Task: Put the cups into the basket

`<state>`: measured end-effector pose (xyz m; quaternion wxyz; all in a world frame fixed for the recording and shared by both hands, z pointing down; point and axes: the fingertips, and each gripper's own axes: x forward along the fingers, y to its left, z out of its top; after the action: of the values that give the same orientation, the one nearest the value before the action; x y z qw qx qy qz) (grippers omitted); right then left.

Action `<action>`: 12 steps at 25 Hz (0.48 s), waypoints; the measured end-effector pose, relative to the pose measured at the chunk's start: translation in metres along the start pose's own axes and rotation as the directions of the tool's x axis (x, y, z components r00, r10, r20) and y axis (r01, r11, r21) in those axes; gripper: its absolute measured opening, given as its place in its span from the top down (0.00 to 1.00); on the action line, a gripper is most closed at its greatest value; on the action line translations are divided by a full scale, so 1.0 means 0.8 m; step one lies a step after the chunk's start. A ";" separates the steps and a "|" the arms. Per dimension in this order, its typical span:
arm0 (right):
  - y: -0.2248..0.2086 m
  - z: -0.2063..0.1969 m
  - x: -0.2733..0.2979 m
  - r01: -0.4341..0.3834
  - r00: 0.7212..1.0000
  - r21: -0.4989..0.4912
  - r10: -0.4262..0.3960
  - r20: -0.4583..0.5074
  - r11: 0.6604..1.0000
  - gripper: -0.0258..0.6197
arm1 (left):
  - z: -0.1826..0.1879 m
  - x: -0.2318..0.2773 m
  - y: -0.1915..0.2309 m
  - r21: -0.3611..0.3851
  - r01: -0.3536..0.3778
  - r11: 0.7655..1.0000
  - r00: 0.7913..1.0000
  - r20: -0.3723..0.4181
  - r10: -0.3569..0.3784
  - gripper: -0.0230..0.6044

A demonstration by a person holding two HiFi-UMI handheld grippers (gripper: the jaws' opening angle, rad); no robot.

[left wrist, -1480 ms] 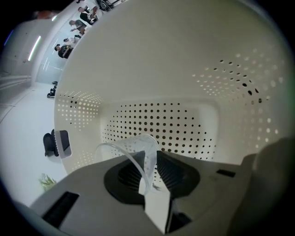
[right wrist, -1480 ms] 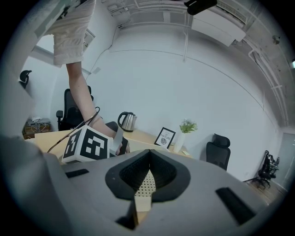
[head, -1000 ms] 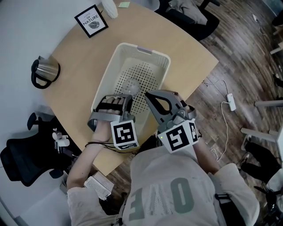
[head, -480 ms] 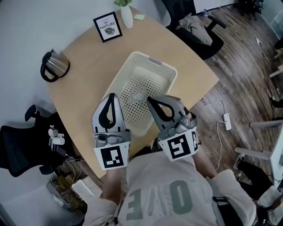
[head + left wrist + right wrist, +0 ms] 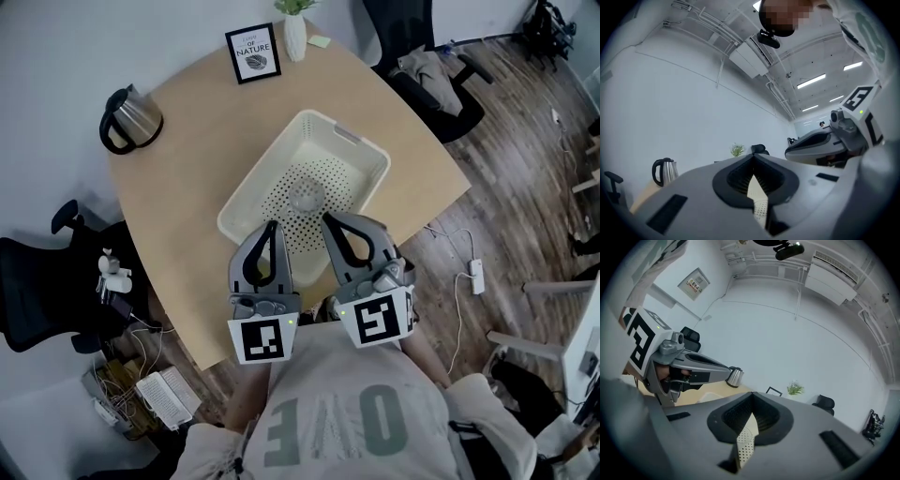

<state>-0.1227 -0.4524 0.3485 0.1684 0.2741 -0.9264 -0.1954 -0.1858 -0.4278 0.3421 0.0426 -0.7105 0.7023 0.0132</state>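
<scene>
Overhead downward, gripper views low, sharing basket (image 5: 262, 169)

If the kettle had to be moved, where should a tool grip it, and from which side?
Its black loop handle, most likely, with the left tool coming from the person's left: the kettle stands upright, handle turned out toward that table edge, and its round steel body looks too wide for the jaws.

Even, bright ceiling-strip light — soft shadows, fisheye-warped edges, near jaws blurred.
</scene>
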 end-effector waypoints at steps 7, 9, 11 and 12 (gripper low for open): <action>0.008 0.003 -0.005 -0.003 1.000 0.005 0.002 0.015 1.000 0.96 | 0.002 -0.007 0.016 0.002 -0.033 0.999 0.999 0.008 0.033 0.95; 0.010 0.002 -0.006 -0.002 1.000 0.012 0.002 0.015 1.000 0.96 | 0.002 -0.011 0.017 0.007 -0.033 0.999 0.999 0.005 0.033 0.95; 0.011 0.002 -0.005 -0.003 1.000 0.018 0.003 0.016 1.000 0.96 | -0.001 -0.012 0.017 0.014 -0.027 1.000 1.000 -0.009 0.027 0.95; 0.011 0.003 -0.005 -0.005 1.000 0.019 0.005 0.018 1.000 0.96 | -0.004 -0.012 0.016 0.017 -0.022 1.000 1.000 -0.019 0.022 0.95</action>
<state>-0.1244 -0.4428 0.3500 0.1582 0.2717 -0.9303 -0.1887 -0.1990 -0.4187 0.3452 0.0417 -0.7024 0.7106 0.0013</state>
